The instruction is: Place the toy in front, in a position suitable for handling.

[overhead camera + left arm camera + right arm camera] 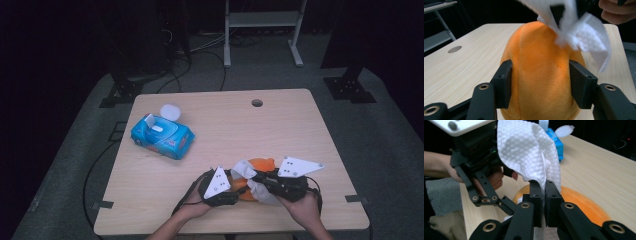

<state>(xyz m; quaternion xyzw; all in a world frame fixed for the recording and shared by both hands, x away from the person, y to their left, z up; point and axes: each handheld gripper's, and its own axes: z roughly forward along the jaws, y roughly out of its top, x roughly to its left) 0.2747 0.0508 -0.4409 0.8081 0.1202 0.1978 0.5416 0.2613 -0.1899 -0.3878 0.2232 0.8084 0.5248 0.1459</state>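
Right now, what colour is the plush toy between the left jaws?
Orange plush toy; clearest in the left gripper view.

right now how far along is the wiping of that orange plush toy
Done: a white wipe is out of the blue pack, whose lid stands open. In hand: the left gripper clamps the orange plush toy; the right gripper pinches the wipe over it. Left: probably wiping, then discarding.

In the high view the orange plush toy (256, 170) lay mostly hidden under both grippers & the white wipe (246, 170); the blue pack's (162, 136) print was too small to read, prob. wet wipes.
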